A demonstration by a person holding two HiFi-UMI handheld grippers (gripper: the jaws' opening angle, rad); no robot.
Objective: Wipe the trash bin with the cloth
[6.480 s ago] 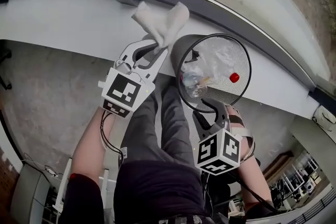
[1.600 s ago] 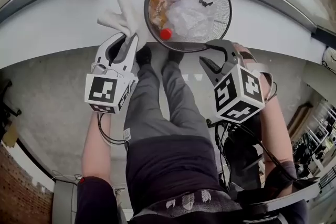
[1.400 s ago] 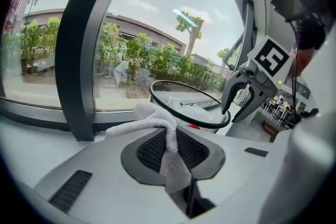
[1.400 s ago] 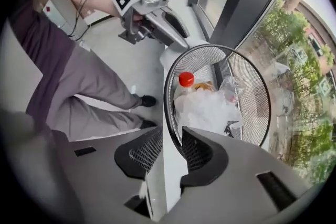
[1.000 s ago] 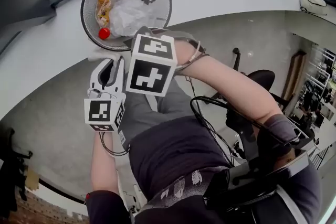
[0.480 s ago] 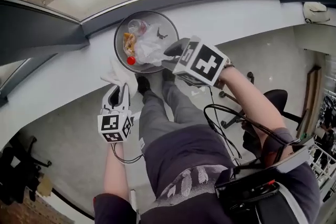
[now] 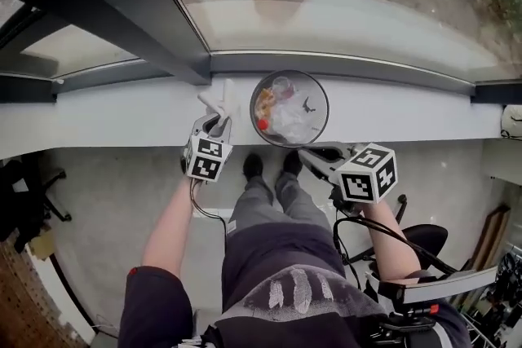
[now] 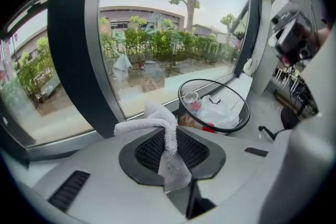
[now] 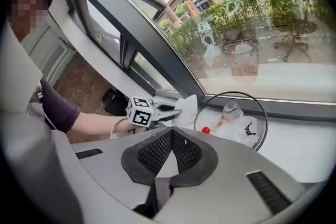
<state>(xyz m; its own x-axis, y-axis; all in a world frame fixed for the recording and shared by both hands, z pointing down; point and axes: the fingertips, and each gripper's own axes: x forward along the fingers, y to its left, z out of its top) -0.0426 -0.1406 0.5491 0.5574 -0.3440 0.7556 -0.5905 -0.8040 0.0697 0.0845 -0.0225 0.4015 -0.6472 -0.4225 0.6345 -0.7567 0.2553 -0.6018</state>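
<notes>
The black mesh trash bin [image 7: 327, 112] stands on the floor against the white window ledge, with plastic litter and a red cap inside. My left gripper [image 7: 218, 117] is just left of the bin and shut on a white cloth [image 7: 218, 99]. The cloth [image 8: 153, 117] hangs between that gripper's [image 8: 167, 137] jaws, with the bin [image 8: 245, 108] ahead to the right. My right gripper [image 7: 304, 156] hovers near the bin's front, apart from it. Its [image 9: 170, 131] jaws have just closed with nothing between them. From there I see the bin [image 9: 231, 93], the left gripper [image 9: 170, 108] and the cloth [image 9: 188, 107].
A tall window with a dark frame [image 7: 122, 8] rises behind the white ledge [image 7: 106, 114]. The person's legs and shoes [image 7: 254, 167] stand right before the bin. An office chair [image 7: 420, 240] is at the right and dark furniture [image 7: 24, 200] at the left.
My right gripper has drawn back from the bin's rim toward the person. The left gripper, still on the cloth, now sits beside the bin's left wall. The head view has risen.
</notes>
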